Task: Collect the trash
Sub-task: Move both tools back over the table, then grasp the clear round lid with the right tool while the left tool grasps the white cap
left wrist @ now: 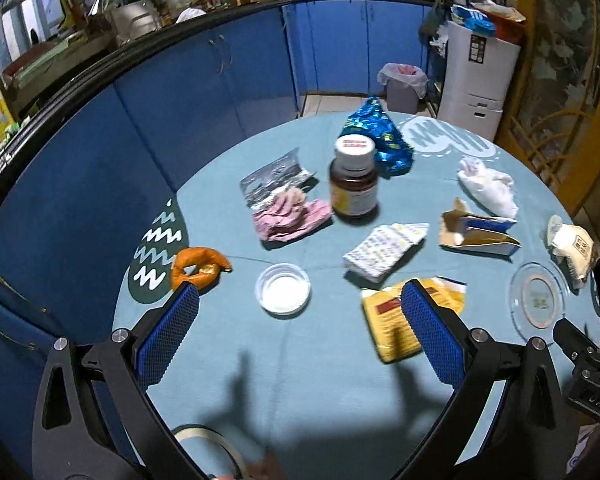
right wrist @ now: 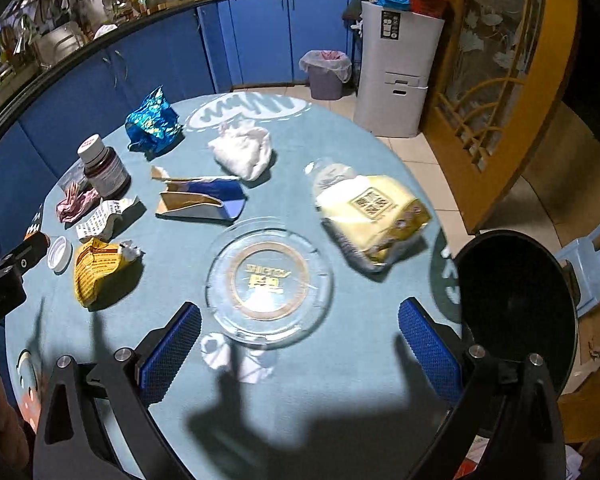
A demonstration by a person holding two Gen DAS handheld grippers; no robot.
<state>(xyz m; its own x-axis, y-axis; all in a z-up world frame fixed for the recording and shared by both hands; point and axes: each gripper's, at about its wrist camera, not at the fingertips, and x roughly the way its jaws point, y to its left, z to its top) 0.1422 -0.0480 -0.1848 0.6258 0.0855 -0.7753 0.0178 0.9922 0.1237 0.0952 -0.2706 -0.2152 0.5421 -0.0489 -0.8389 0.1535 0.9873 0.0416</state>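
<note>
Trash lies spread on a round table with a light blue cloth [left wrist: 300, 368]. In the left wrist view I see an orange peel [left wrist: 199, 266], a white cap [left wrist: 283, 288], a pink wrapper [left wrist: 290, 218], a silver foil [left wrist: 274, 178], a brown bottle [left wrist: 354, 178], a blue foil bag [left wrist: 376, 136], a printed paper [left wrist: 384, 252] and a yellow wrapper [left wrist: 400, 320]. My left gripper [left wrist: 298, 312] is open and empty above the cloth. My right gripper [right wrist: 300, 332] is open and empty over a glass plate [right wrist: 269, 280]. A yellow bag [right wrist: 374, 216], white tissue [right wrist: 244, 152] and torn carton [right wrist: 200, 200] lie beyond it.
A black bin [right wrist: 516, 300] stands at the table's right edge. A lined waste bin [right wrist: 327, 72] and a white cabinet [right wrist: 396, 72] stand on the floor behind. Blue kitchen cabinets [left wrist: 180, 100] curve around the back. A light blue chair [right wrist: 592, 256] stands at the right.
</note>
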